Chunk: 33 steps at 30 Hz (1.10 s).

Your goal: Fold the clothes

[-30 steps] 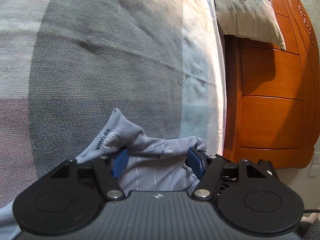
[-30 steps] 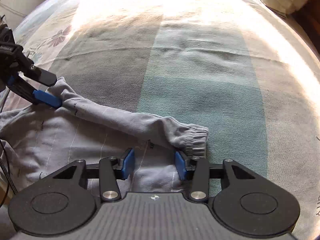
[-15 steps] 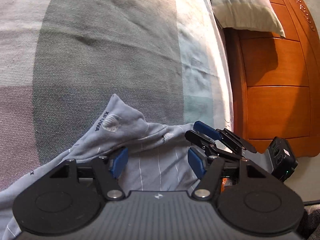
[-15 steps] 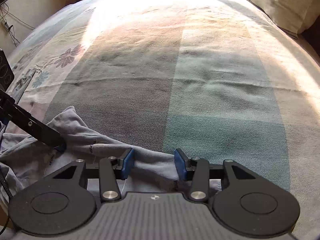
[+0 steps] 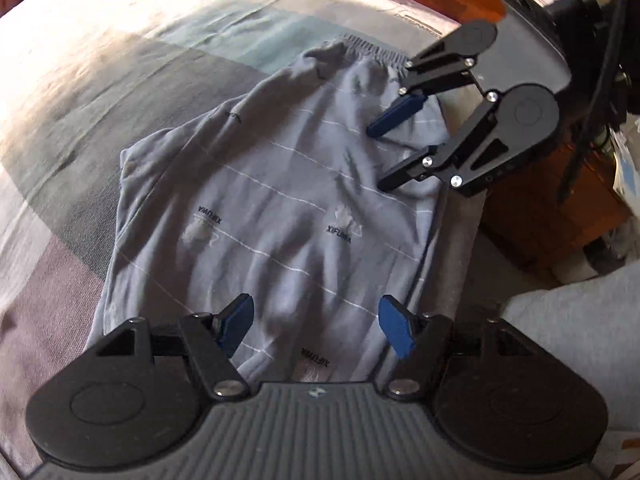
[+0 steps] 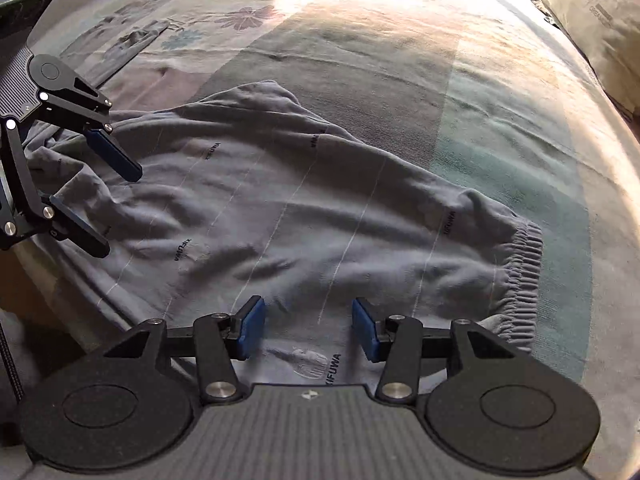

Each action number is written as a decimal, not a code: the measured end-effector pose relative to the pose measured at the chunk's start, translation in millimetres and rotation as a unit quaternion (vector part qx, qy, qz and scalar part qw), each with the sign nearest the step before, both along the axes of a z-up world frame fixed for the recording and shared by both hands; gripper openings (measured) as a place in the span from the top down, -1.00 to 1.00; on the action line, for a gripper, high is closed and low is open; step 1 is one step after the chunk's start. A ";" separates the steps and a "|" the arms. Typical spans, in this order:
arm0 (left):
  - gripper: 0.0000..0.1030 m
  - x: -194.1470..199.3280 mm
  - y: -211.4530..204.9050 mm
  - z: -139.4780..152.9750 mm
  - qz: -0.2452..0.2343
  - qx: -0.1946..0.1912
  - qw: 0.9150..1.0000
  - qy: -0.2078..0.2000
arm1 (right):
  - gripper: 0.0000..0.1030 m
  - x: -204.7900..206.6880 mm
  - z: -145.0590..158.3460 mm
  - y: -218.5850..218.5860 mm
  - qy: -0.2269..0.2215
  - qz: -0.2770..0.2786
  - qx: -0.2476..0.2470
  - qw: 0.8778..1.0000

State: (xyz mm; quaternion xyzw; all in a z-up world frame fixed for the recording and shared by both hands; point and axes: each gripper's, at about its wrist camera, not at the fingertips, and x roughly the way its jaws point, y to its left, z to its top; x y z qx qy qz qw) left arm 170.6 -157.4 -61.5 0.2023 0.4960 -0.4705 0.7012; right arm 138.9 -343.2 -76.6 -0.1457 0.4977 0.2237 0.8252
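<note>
Here, grey striped trousers [image 6: 304, 216] lie folded, wrinkled.

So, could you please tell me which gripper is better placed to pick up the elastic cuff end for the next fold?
Right. The right gripper is open just beside the elastic cuff of the grey garment, while the left gripper hovers open over the opposite end.

wrist views, facing inward, sharing garment [image 5: 280, 200] (close)
</note>
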 end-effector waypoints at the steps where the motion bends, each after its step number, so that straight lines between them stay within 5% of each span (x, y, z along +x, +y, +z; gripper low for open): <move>1: -0.34 -1.5 1.0 0.9 -0.002 -0.002 1.000 0.002 | -0.04 -3.2 -2.7 6.5 -0.002 0.024 -0.009 1.000; 5: -0.58 -7.6 4.8 4.3 -0.008 -0.011 1.000 0.009 | -0.24 -16.6 -8.3 -5.2 0.018 0.034 -0.021 0.999; 10: -0.60 -15.2 9.7 8.7 -0.017 -0.022 0.999 0.019 | -0.26 -17.0 2.9 -20.2 0.063 0.006 -0.064 0.996; 14: -0.61 -12.0 16.2 9.1 -0.009 -0.024 1.000 0.003 | -0.26 -10.1 16.4 8.8 0.029 0.005 -0.017 0.999; 20: -0.60 -17.7 46.9 10.0 -0.010 0.002 0.999 -0.037 | -0.38 -16.6 -17.0 45.3 0.021 -0.057 0.018 0.998; 25: -0.60 -22.1 69.4 10.1 -0.024 0.016 0.998 -0.057 | -0.50 -39.7 -14.3 42.9 0.059 -0.067 -0.022 0.996; 31: -0.63 -15.5 79.8 10.9 -0.019 0.004 0.998 -0.058 | -0.52 -17.9 2.0 82.3 0.013 -0.107 -0.003 0.994; 33: -0.63 -13.8 83.3 10.9 -0.013 0.000 0.998 -0.059 | -0.53 -13.3 -14.2 97.6 0.039 -0.136 -0.010 0.990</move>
